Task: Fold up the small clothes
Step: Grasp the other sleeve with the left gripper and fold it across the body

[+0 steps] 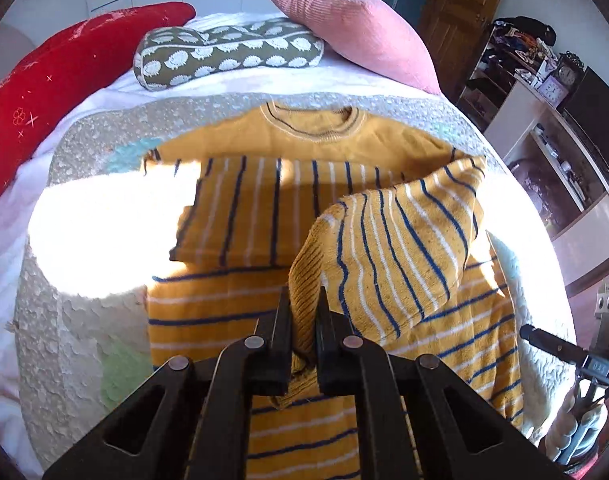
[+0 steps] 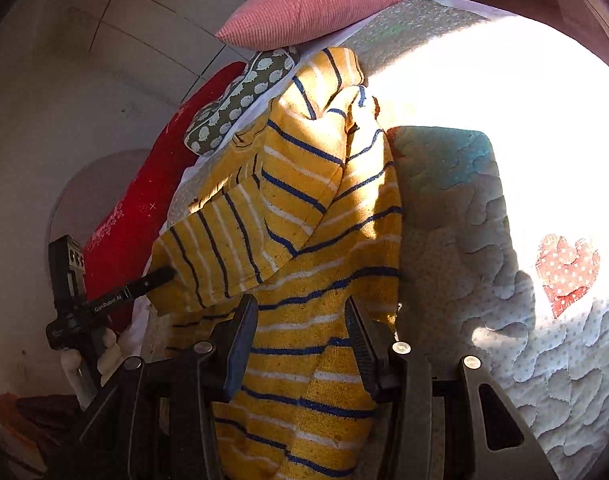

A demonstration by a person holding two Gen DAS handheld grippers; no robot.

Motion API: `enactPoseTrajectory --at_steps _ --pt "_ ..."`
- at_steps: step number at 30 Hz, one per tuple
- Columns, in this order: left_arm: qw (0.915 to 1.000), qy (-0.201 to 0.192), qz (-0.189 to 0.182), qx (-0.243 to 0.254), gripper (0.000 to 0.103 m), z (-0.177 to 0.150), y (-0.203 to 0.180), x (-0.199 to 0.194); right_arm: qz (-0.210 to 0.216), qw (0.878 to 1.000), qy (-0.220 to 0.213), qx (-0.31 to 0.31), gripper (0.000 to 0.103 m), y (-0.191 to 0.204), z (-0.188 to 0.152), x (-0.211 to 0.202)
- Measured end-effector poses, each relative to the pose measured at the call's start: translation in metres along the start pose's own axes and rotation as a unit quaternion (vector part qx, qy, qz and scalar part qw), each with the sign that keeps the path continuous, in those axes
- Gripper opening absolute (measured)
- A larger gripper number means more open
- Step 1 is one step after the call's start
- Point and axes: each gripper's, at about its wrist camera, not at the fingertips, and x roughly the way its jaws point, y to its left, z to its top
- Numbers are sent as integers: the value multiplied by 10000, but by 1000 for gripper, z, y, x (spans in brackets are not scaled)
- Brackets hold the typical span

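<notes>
A yellow sweater (image 1: 264,208) with blue and white stripes lies flat on a quilted mat (image 1: 64,320), neck away from me. One sleeve is folded across its chest. My left gripper (image 1: 303,300) is shut on the ribbed cuff of the other sleeve (image 1: 384,248) and holds it lifted over the body. In the right wrist view the sweater (image 2: 304,280) fills the centre. My right gripper (image 2: 302,312) is open, its jaws apart on either side of the sweater's body cloth. The left gripper (image 2: 160,276) shows at the left there.
A red pillow (image 1: 44,92), an olive patterned cushion (image 1: 224,52) and a pink cushion (image 1: 352,28) lie at the head of the bed. Shelves with clutter (image 1: 544,92) stand to the right. Bright sunlight washes out part of the mat (image 2: 484,120).
</notes>
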Motion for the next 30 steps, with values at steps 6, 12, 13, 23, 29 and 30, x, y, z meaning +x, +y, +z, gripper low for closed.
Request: enactPoseTrajectory --at_steps 6,12,13,23,29,30 --pt "9964 203 766 -287 9 63 73 30 -200 9994 165 -214 49 11 13 30" --pt "9888 761 1109 -652 10 48 120 100 -650 9966 -429 -280 49 13 62 42" --pt "9889 752 1105 -651 10 43 120 105 -733 9955 -531 -285 49 14 74 44" --pt "9911 343 659 -1102 24 35 133 89 -2109 9706 -620 -983 49 42 165 123" --pt "9913 -29 478 -1229 37 22 141 46 -1986 9698 -122 -1413 49 48 166 153" --pt "9910 -53 511 -1239 37 18 143 41 -2354 9595 64 -1544 46 45 165 163"
